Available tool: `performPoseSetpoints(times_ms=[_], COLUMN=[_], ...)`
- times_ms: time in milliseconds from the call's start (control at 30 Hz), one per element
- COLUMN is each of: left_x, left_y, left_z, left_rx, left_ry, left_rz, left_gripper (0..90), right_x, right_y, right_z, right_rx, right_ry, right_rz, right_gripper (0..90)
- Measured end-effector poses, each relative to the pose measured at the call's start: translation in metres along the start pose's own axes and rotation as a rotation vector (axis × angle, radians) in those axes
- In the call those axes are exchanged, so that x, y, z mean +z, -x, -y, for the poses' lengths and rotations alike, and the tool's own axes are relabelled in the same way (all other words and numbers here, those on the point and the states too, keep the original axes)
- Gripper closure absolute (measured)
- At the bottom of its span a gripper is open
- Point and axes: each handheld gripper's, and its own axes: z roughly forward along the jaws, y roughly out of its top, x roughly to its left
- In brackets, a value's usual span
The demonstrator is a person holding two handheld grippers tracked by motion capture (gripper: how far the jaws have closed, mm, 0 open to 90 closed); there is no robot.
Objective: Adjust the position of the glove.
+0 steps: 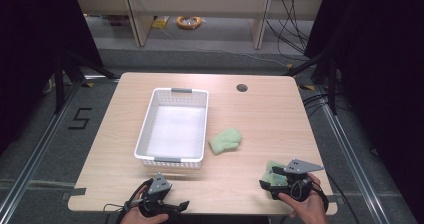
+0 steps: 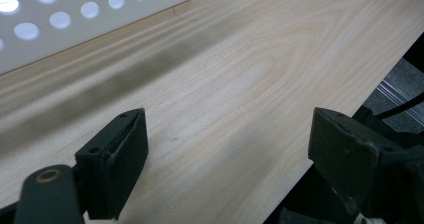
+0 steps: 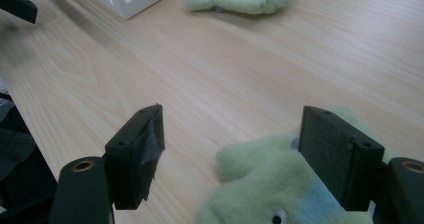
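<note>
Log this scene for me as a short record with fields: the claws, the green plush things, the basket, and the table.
Left claw: open, nothing between the jaws, low over the table's near edge in front of the basket.
Right claw: open, jaws astride the near green plush, one jaw beside it, not pressing.
Far green plush: lying on the table just right of the basket, untouched.
White basket: perforated walls, nothing inside.
Table: light wood, round hole near the far right.

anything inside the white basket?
The white basket looks empty: its bare floor shows across most of the inside. The strip just behind the near wall is hidden. Both green plush toys lie outside on the table.
</note>
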Motion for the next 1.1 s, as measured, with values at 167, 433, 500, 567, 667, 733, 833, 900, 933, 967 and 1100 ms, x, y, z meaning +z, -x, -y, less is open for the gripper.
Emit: performPoseSetpoints(times_ms=[167,433,500,567,667,733,833,900,933,967,1100], left_x=[0.001,0.000,0.000,-0.001,0.000,0.000,0.000,-0.001,-0.001,-0.001,0.000], left_y=[0.000,0.000,0.000,0.000,0.000,0.000,0.000,-0.002,-0.002,-0.002,-0.002], left_z=[0.000,0.000,0.000,-0.001,-0.001,0.000,-0.001,-0.001,-0.001,-0.001,-0.001], left_rx=[-0.001,0.001,-0.012,0.002,0.000,-0.001,0.001,0.018,0.013,0.013,0.012], left_ry=[-0.011,0.003,-0.001,-0.002,0.000,0.004,0.002,-0.013,-0.009,-0.009,-0.009], left_rz=[-0.018,0.000,0.003,0.003,0.004,0.001,0.003,-0.010,-0.013,-0.013,-0.010], left_gripper=[15.9,15.9,15.9,15.9,15.9,15.9,15.9,15.9,15.9,15.9,15.9], right_x=[0.001,0.003,0.004,0.005,0.007,0.006,0.006,0.007,0.008,0.008,0.008], right_y=[-0.001,-0.004,-0.004,-0.002,-0.001,-0.002,-0.001,-0.002,-0.002,-0.002,-0.002], right_z=[-0.002,-0.008,-0.010,-0.013,-0.019,-0.021,-0.022,-0.023,-0.024,-0.024,-0.032], right_rx=[0.002,-0.010,-0.019,-0.041,-0.058,-0.034,-0.056,-0.036,-0.035,-0.035,-0.042], right_ry=[0.002,0.001,0.002,-0.001,0.013,0.008,0.020,0.015,0.013,0.013,0.007], right_rz=[0.001,0.006,0.003,-0.003,-0.008,-0.003,0.012,-0.004,-0.002,-0.002,0.001], right_gripper=[29.1,31.6,32.2,33.4,33.6,33.6,33.7,33.7,33.7,33.7,33.5])
